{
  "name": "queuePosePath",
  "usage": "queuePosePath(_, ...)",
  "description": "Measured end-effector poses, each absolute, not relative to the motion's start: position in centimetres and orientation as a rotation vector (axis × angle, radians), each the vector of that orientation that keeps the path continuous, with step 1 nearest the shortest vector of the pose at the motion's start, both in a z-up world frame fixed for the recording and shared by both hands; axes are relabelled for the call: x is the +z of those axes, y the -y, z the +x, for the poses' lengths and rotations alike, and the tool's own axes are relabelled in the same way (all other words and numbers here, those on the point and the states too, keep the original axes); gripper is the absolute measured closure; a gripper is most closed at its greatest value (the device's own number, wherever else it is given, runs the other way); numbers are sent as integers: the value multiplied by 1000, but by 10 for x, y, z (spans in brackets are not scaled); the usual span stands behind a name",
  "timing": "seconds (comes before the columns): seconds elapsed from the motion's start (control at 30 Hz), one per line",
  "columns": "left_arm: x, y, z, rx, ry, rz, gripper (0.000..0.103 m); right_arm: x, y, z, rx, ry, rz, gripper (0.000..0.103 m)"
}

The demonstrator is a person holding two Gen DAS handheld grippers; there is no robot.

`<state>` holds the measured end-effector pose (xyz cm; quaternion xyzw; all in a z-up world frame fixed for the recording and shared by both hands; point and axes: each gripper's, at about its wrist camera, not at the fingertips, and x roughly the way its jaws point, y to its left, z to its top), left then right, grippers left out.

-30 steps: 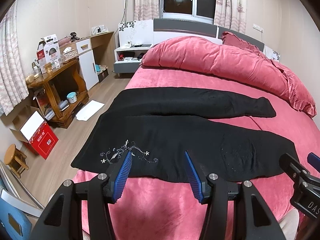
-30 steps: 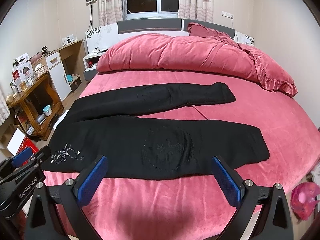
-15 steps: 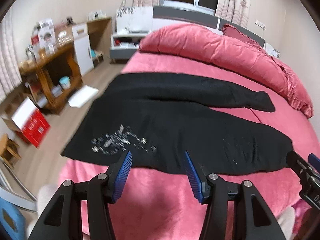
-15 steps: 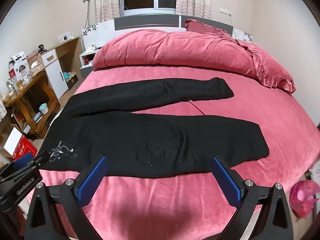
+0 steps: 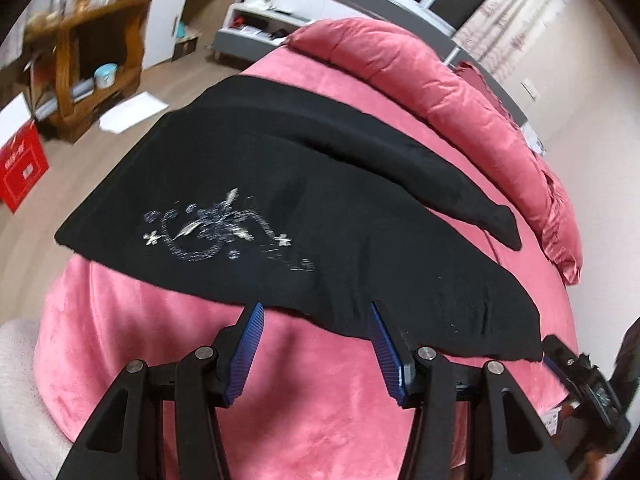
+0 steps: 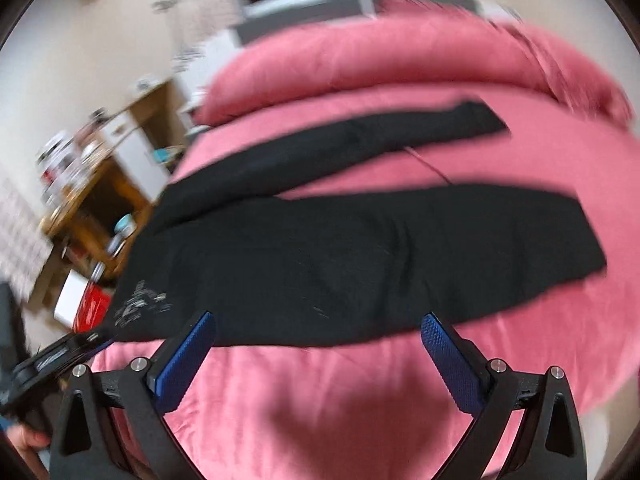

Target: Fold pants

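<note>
Black pants (image 5: 304, 216) lie flat across the pink bed (image 5: 168, 344), legs spread apart, with a silver embroidered swirl (image 5: 216, 228) near the waist end. My left gripper (image 5: 316, 312) is open just above the near hem of the waist part, nothing between its blue pads. In the right wrist view the pants (image 6: 360, 256) stretch across the bed, and my right gripper (image 6: 318, 322) stands wide open over the near edge of the closer leg, holding nothing. That view is blurred. Each gripper shows at the edge of the other's view.
A rolled pink duvet (image 5: 432, 76) lies along the bed's far side. On the floor to the left stand a wooden desk (image 5: 84, 40), a red box (image 5: 20, 168) and loose white paper (image 5: 132, 112). A white nightstand (image 5: 256, 28) is by the headboard.
Both grippers have dropped and tilted downward toward the near edge of the pants, rolling a little. The pants now fill more of both views. Jaws stayed open.
</note>
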<state>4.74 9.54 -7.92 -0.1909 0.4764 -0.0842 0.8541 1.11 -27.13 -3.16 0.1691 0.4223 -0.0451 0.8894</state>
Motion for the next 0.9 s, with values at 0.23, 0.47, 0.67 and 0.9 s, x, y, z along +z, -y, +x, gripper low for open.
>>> queuePosePath(0.23, -97, -126, 58, -111, -999, -450, 50, -65, 346, 6, -220, -860, 467, 0)
queuePosePath(0.47, -125, -154, 63, -91, -976, -560, 50, -96, 424, -10, -274, -816, 755, 10)
queuePosePath(0.67, -135, -160, 65, -109, -923, -527, 50, -121, 471, -25, -292, -732, 961, 28)
queuePosePath(0.9, -151, -184, 72, -124, -897, -723, 50, -147, 498, -34, -248, -605, 1147, 44)
